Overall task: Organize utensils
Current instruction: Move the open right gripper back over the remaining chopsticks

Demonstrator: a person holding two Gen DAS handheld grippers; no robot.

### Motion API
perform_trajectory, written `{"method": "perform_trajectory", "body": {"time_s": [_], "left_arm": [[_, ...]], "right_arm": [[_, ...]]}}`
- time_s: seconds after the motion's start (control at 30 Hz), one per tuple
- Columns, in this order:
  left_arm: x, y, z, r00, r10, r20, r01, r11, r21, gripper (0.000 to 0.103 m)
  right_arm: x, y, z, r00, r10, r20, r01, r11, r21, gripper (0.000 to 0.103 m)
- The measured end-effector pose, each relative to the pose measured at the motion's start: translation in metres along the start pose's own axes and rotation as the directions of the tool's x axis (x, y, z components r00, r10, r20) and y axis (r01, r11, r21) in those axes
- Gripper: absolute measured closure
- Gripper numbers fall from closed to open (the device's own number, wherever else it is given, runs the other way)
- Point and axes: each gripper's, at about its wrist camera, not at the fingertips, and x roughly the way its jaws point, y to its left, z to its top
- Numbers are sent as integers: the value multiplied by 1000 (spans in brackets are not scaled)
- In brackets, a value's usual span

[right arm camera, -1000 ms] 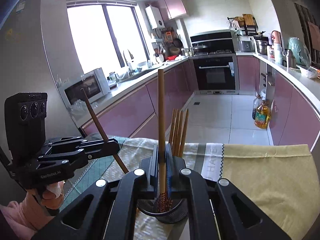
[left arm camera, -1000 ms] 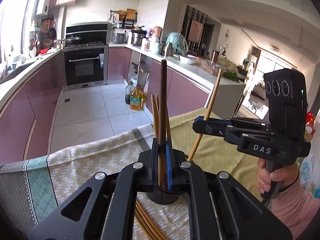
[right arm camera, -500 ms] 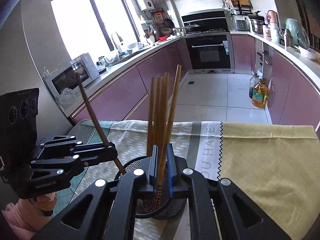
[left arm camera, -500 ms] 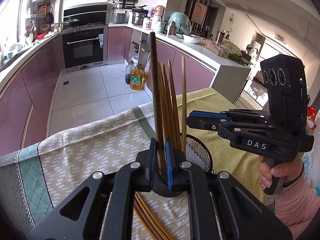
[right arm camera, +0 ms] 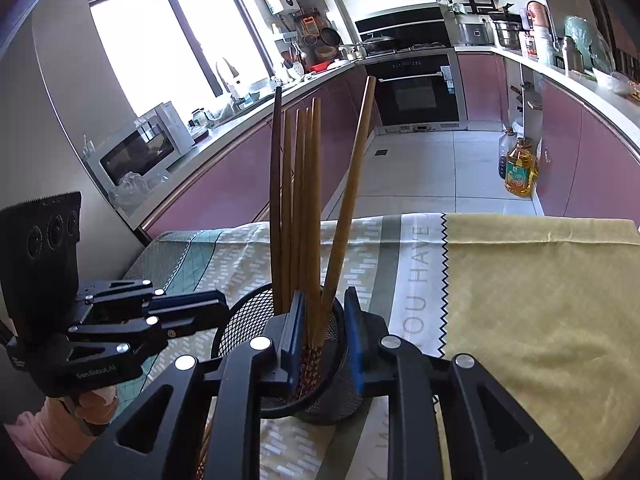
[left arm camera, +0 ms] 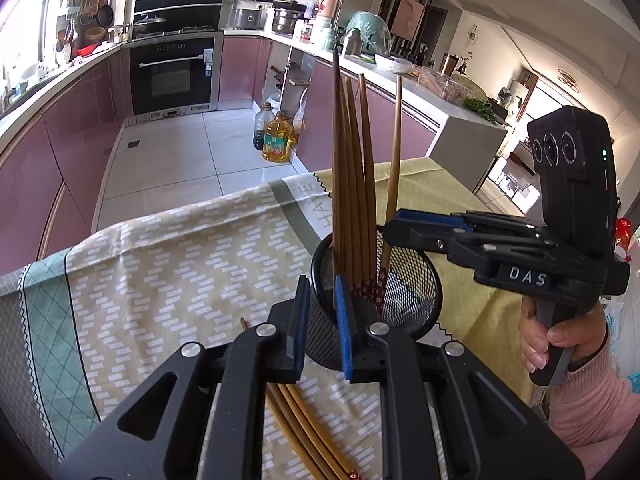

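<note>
I have both grippers over the mesh holder, jaws opening: the left gripper stands narrowly parted with nothing pressed between its pads, and the right gripper a little wider, the light chopstick loose between its jaws and leaning toward one o'clock. The standing chopsticks sit upright in the holder; the loose chopsticks lie on the tablecloth at six o'clock beneath my left gripper, long axis running from eleven to five, so I judge the left hand nearer for the next pick.
</note>
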Motion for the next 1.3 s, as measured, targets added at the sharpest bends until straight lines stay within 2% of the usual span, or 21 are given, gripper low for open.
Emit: {"method": "perform_trajectory", "body": {"time_s": [0.4,0.57,0.77,0.9,1.0,1.13,1.3], "left_arm": [[-1,-2,-16,1000,-25,2,25,1000,-10,84],[-15,2,-25,999,-1,40,2,1000,-24,82],[-36,10,-53,995,75,66,-73,997,-26,74],[-35,20,-78,993,111,24,-110,993,-40,71],[-27,24,-96,992,126,-25,-127,991,-48,68],[-19,26,-118,986,151,-73,-154,987,-40,67],[-19,24,-133,986,146,-85,-150,988,-46,63]], "right_arm": [[0,-2,0,1000,19,16,-19,1000,5,80],[-20,2,-7,998,-5,61,6,1000,-15,80],[-54,25,-31,994,59,94,-51,996,-78,78],[-49,45,-55,994,98,37,-93,988,-121,75],[-25,57,-73,994,102,-48,-107,985,-133,74],[10,67,-95,982,111,-156,-129,985,-114,74],[29,75,-109,973,97,-209,-122,987,-107,74]]}}
